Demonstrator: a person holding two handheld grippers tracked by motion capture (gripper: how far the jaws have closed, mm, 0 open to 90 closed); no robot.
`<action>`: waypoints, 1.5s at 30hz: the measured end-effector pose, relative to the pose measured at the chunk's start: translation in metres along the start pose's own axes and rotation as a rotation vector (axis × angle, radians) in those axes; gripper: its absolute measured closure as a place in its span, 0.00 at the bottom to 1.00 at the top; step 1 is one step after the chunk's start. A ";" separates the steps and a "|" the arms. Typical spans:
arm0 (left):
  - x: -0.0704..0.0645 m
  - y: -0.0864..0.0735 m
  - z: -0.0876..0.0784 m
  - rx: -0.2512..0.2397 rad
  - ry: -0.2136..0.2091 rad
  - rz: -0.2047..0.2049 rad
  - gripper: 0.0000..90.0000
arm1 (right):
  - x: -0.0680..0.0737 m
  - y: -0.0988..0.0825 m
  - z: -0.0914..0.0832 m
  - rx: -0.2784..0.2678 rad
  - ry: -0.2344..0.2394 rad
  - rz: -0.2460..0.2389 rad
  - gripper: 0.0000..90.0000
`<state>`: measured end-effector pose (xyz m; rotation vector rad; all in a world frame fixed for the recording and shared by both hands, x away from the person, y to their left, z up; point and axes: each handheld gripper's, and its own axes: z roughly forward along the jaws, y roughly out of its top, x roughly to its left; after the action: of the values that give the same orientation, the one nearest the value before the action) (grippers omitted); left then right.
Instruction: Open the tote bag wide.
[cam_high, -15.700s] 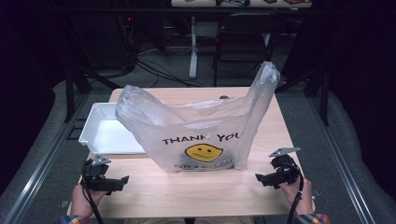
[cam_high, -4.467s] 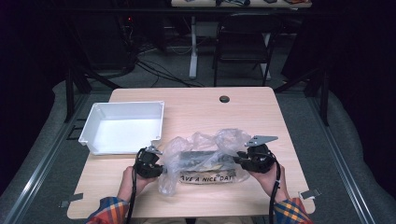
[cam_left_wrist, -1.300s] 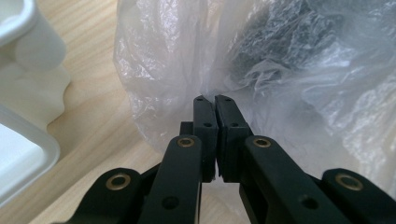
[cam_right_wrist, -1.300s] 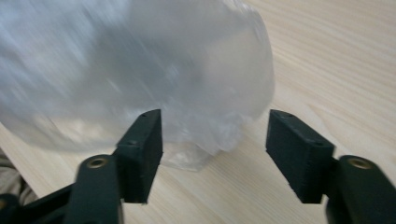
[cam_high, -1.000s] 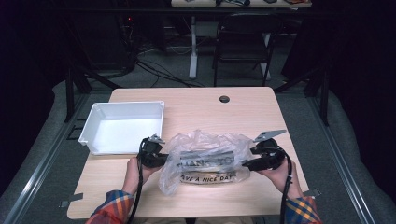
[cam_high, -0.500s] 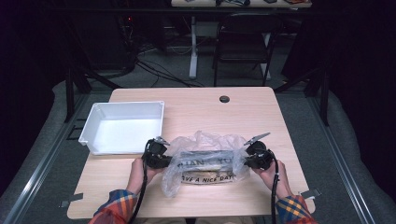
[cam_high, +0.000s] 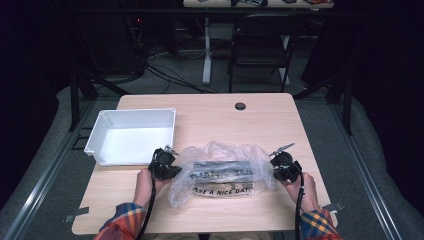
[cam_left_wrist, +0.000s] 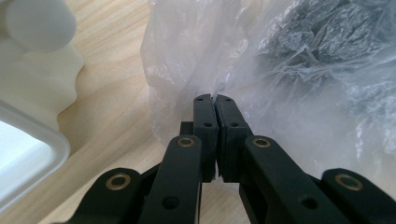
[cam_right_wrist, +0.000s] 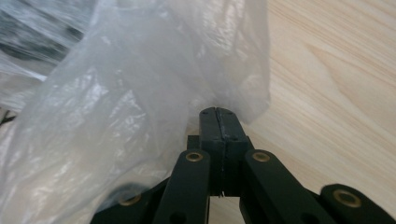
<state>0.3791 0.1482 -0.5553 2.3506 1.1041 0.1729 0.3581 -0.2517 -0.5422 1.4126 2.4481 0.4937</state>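
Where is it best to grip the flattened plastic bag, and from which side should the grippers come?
At its two thin end edges, from either side, I think. The plastic bag lies flat and wide on the table; the left gripper and right gripper pinch those ends.

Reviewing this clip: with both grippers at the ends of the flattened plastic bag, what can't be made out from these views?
- The printing on the plastic bag: high view, creases break up the upper line.
- The dark mass inside the bag: left gripper view, blurred by crinkled film.
- What film the left gripper pinches: its shut jaws cover it.
- The same for the right gripper.
- The white tray: left gripper view, cut off by the edge.
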 end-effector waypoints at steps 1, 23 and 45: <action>0.000 0.000 0.000 0.004 0.005 0.001 0.98 | -0.001 -0.001 0.000 0.004 -0.012 -0.001 1.00; -0.001 0.003 -0.086 -0.117 -0.029 -0.006 0.48 | 0.001 -0.003 -0.018 -0.115 0.119 0.033 1.00; -0.039 0.037 -0.032 -0.060 0.007 0.157 0.94 | -0.001 -0.001 -0.005 -0.088 0.105 0.033 1.00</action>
<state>0.3685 0.1129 -0.5051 2.3840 0.9047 0.2676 0.3557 -0.2540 -0.5380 1.4278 2.4532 0.6914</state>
